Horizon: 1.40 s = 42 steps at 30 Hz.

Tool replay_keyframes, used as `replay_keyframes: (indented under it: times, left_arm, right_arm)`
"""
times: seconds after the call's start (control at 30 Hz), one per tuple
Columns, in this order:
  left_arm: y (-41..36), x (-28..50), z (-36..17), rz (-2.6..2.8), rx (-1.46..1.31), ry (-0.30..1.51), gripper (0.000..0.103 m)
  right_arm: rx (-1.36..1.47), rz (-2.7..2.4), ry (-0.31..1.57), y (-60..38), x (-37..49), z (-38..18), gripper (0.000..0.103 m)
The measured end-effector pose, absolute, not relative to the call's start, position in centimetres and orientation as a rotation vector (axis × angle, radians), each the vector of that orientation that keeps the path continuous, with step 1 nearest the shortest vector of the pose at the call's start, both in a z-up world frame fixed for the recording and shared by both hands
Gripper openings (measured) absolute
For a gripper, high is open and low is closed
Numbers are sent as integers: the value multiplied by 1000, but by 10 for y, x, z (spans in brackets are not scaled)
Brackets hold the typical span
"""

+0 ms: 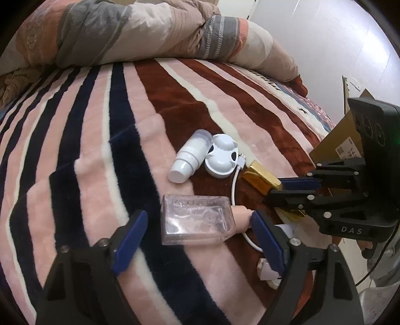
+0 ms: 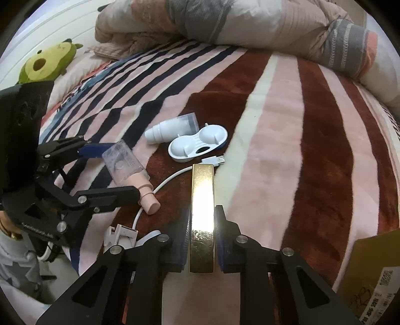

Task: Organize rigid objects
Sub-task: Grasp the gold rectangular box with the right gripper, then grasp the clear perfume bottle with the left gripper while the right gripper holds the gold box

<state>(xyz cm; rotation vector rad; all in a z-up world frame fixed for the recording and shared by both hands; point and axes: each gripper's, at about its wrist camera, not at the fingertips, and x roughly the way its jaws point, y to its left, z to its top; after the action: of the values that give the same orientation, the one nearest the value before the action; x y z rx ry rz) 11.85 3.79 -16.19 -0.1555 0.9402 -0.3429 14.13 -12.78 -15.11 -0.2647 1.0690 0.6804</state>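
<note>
Left wrist view: on a bed covered by a striped blanket (image 1: pixel 105 140) in pink, navy, cream and rust, the left gripper (image 1: pixel 197 240) stands with its blue-padded fingers spread wide on either side of a clear bottle (image 1: pixel 197 220) with a pink cap; neither pad visibly touches it. The bottle lies flat on a pink stripe, cap pointing right. Beyond it lie a white bottle (image 1: pixel 190 156) on its side and, touching it, a white two-cup case (image 1: pixel 221 160). A white cable (image 1: pixel 235 180) runs from beside the case down past the clear bottle to a white plug (image 1: pixel 268 273) near the bed's edge. At right, the right gripper (image 1: pixel 277 188) is closed on a gold bar (image 1: pixel 260 176), whose far end reaches toward the case. A rumpled quilt (image 1: pixel 150 30) lies across the bed's far end, and a cardboard box (image 1: pixel 342 142) shows behind the right gripper

Right wrist view: the right gripper (image 2: pixel 202 240) pinches the gold bar (image 2: pixel 202 190) between both pads, the bar pointing straight ahead, its tip just short of the cable's connector (image 2: pixel 215 159). Ahead lie the two-cup case (image 2: pixel 197 143) and the white bottle (image 2: pixel 172 130), side by side. At left, the left gripper (image 2: pixel 112 172) is open around the clear bottle (image 2: pixel 125 162). A green plush toy (image 2: pixel 47 61) sits at the far left, near the quilt (image 2: pixel 250 20); a cardboard box (image 2: pixel 375 275) edges in at lower right
</note>
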Motion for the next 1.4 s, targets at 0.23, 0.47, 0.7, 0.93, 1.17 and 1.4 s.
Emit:
replay_keyframes:
  times: [0.23, 0.47, 0.7, 0.93, 1.17, 1.4]
  left_arm:
    - [46, 113, -158, -333, -178, 967, 70]
    - [50, 106, -150, -420, -135, 951, 79]
    - [54, 130, -151, -636, -138, 928, 81]
    - [45, 100, -155, -656, -47, 974, 52]
    - [35, 101, -165, -516, -14, 943, 29]
    - [35, 94, -150, -416, 11, 905, 28]
  right_arm:
    - [-258, 623, 1065, -148, 142, -146, 13]
    - [-250, 627, 1074, -153, 140, -148, 14]
    - [-237, 629, 1079, -153, 140, -147, 14]
    - [-230, 625, 1083, -154, 141, -147, 14]
    - [-230, 613, 1074, -153, 141, -150, 14]
    - [-223, 618, 1008, -154, 133, -129, 14]
